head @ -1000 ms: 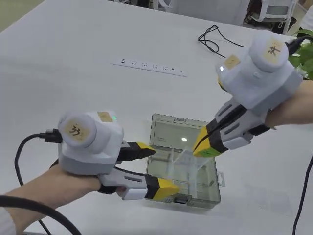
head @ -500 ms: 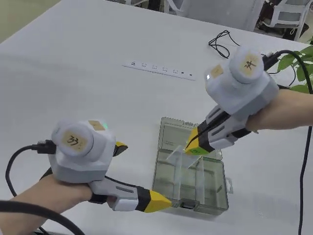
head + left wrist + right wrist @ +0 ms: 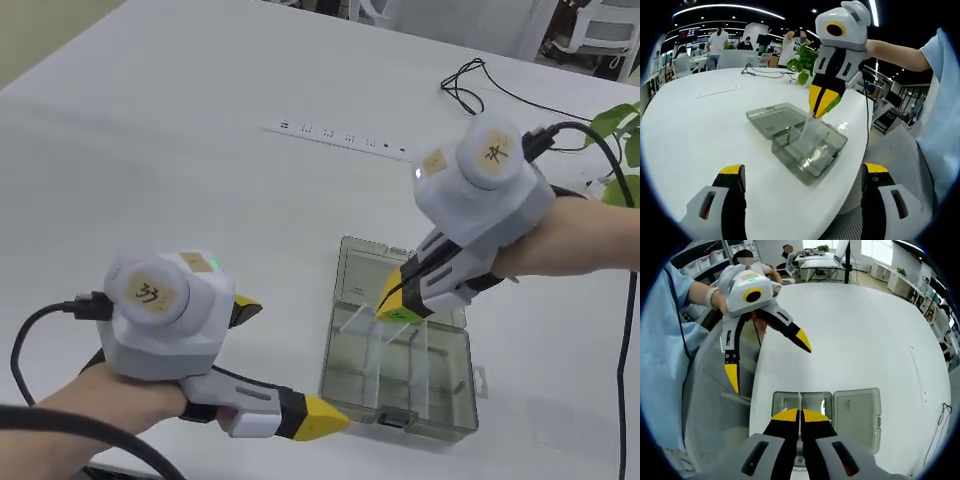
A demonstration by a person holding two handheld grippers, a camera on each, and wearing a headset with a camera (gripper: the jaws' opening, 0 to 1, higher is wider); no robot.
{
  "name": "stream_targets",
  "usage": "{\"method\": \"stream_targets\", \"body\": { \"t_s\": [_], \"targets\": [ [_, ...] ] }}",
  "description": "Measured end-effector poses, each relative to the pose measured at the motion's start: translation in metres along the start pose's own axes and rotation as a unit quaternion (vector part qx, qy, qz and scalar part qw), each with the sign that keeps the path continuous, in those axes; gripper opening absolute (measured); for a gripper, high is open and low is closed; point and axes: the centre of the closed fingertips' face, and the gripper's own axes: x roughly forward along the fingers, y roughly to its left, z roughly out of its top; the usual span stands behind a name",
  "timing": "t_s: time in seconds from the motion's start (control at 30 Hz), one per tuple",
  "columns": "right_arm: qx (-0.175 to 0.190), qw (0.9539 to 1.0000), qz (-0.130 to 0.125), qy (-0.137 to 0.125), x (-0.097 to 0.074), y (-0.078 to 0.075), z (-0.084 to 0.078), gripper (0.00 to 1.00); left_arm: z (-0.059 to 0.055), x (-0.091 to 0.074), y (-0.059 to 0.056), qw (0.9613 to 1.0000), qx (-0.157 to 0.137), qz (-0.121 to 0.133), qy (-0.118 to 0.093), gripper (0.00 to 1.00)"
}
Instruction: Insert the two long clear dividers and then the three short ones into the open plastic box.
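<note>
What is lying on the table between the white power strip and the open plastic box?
Nothing. In the head view, the table between the power strip and the plastic box is bare.

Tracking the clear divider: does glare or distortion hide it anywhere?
Head view: sharp, evenly lit, divider faint against the box. Left gripper view: fisheye curves the table, divider readable. Right gripper view: fingers of the right gripper mostly cover it.

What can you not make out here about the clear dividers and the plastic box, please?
- Left gripper view: whether the held clear plastic divider sits in a slot of the open translucent grey plastic box; too small.
- Right gripper view: that divider's lower edge, behind the right hand-held gripper.
- Head view: how many dividers already stand in the box; clear on clear.
</note>
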Motion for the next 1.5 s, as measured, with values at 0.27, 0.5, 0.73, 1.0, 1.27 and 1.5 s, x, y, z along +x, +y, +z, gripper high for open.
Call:
{"method": "stream_targets", "body": {
  "t_s": [0.27, 0.5, 0.73, 1.0, 1.27, 1.5],
  "targets": [
    [0.003, 1.0000, 0.003, 0.002, 0.003, -0.003, -0.005, 0.02, 0.000, 0.000, 0.000, 1.0000, -0.005, -0.003, -0.002, 0.97],
    [-0.004, 1.0000, 0.002, 0.006, 0.006, -0.005, -0.008, 0.02, -0.001, 0.000, 0.000, 1.0000, -0.006, -0.005, -0.002, 0.95],
    [-0.002, 0.9999, 0.002, 0.014, 0.012, -0.001, 0.000, 0.02, -0.001, 0.002, -0.001, 0.9999, -0.008, -0.007, -0.001, 0.95],
    [-0.016, 0.9991, 0.002, 0.040, 0.022, -0.002, 0.000, 0.02, -0.002, 0.000, 0.000, 0.9999, -0.009, -0.006, -0.001, 0.94],
    [-0.013, 0.9991, -0.008, 0.040, 0.030, -0.003, 0.000, 0.02, -0.003, 0.001, -0.002, 0.9999, -0.010, -0.008, -0.001, 0.94],
    [-0.012, 0.9994, -0.015, 0.030, 0.036, -0.003, 0.000, 0.02, -0.003, 0.001, -0.002, 0.9999, -0.009, -0.008, -0.002, 0.93]
  ]
}}
